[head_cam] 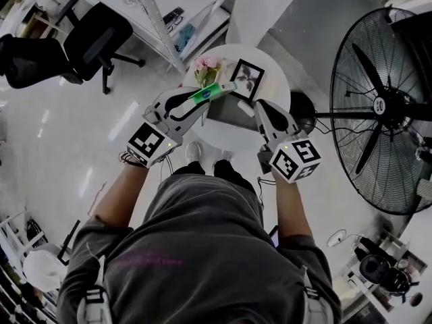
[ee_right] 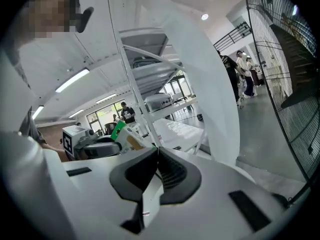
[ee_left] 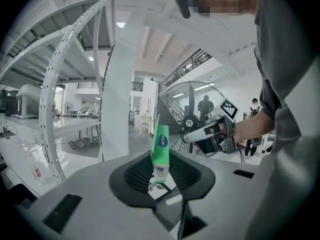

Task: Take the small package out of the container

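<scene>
My left gripper (head_cam: 194, 100) grasps the green package (head_cam: 217, 90) above the round tabletop (head_cam: 275, 69); my right gripper (head_cam: 259, 106) is clenched, jaw tips together.

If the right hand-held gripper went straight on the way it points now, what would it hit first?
Most likely the white shelving rack: its upright stands dead ahead of the right hand-held gripper. Depth is unclear; nothing nearer shows.
</scene>
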The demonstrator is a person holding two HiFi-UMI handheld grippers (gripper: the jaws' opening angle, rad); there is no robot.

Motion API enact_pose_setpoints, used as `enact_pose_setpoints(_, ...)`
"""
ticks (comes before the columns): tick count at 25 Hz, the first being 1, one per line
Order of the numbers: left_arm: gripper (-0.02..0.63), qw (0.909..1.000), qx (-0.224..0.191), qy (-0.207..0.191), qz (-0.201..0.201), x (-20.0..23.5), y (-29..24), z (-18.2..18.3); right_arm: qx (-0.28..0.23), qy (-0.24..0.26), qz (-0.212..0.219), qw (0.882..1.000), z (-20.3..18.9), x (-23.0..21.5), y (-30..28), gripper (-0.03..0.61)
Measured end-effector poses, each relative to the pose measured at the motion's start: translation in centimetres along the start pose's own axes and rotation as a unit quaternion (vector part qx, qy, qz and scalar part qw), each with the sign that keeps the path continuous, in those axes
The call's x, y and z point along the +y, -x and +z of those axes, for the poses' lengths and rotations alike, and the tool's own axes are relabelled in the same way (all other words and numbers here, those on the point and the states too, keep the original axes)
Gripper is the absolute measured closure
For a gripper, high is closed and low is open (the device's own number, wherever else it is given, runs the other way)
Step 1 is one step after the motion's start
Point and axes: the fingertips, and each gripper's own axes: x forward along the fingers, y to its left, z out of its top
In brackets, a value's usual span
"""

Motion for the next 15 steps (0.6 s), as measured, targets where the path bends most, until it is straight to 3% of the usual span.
enact_pose_setpoints(8, 0.509, 0.9993, -0.034, 0.015, 0.001, 0.1, 1.9, 2.3, -0.029, 0.012, 0.01, 0.999, 2.5, 2.1, 1.2, 0.557)
enact_pose_setpoints(12, 0.509, 0.9982, -0.034, 0.05, 0.006, 0.0, 2.8, 3.4, -0.036, 0.02, 0.015, 0.999, 3.1, 3.0, 1.5, 0.557)
enact_pose_setpoints(15, 0.509, 0.9981, -0.044, 0.043, 0.007, 0.2, 3.3, 3.7, -0.039, 0.022, 0.017, 0.999, 3.3, 3.6, 1.5, 0.557)
